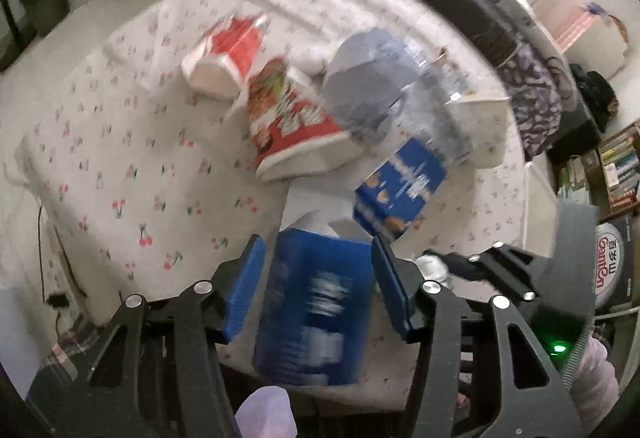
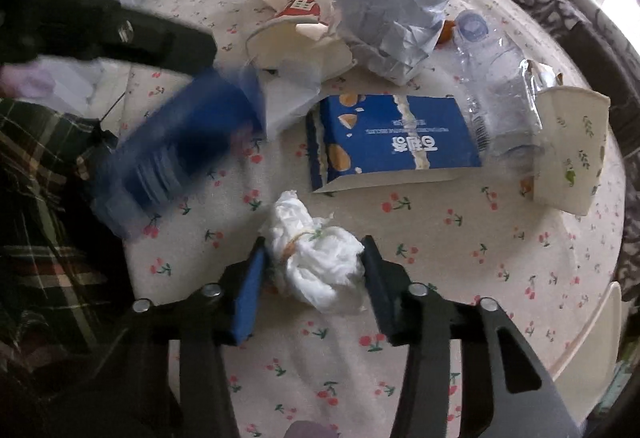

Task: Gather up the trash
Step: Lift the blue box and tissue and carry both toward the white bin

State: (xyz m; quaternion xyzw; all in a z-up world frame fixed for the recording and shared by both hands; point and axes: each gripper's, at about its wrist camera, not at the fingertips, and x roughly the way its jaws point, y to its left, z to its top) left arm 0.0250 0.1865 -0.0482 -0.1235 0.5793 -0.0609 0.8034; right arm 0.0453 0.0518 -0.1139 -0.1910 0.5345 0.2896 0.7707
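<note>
The white tissue wad [image 2: 316,262] sits on the cherry tablecloth [image 2: 460,258], right between the two blue pads of the right gripper [image 2: 314,280]. The pads touch it or are just beside it on both sides. I cannot tell if they squeeze it yet.

The blue packet [image 1: 316,310] sits between the pads of the left gripper [image 1: 318,288]. There looks to be a little gap on each side, and the packet is very blurry. In the right wrist view it shows as a blue smear near the edge of the table. I cannot tell if the left gripper grips it or has let it go.

Most of the trash is not picked up yet. Past the tissue lies a torn blue cookie box [image 2: 394,140], flat on the cloth. Beside it on the right lies a clear plastic bottle [image 2: 496,78] on its side, and next to that a paper cup with leaves on it [image 2: 572,146]. Behind the box is a crumpled gray bag [image 2: 390,16]. Left of the bag are the red and white cups [image 2: 298,4], tipped over.

No trash bin or trash bag to put things in shows in either view. So I think the job is only just starting, with two pieces in hand and about five left on the table.
</note>
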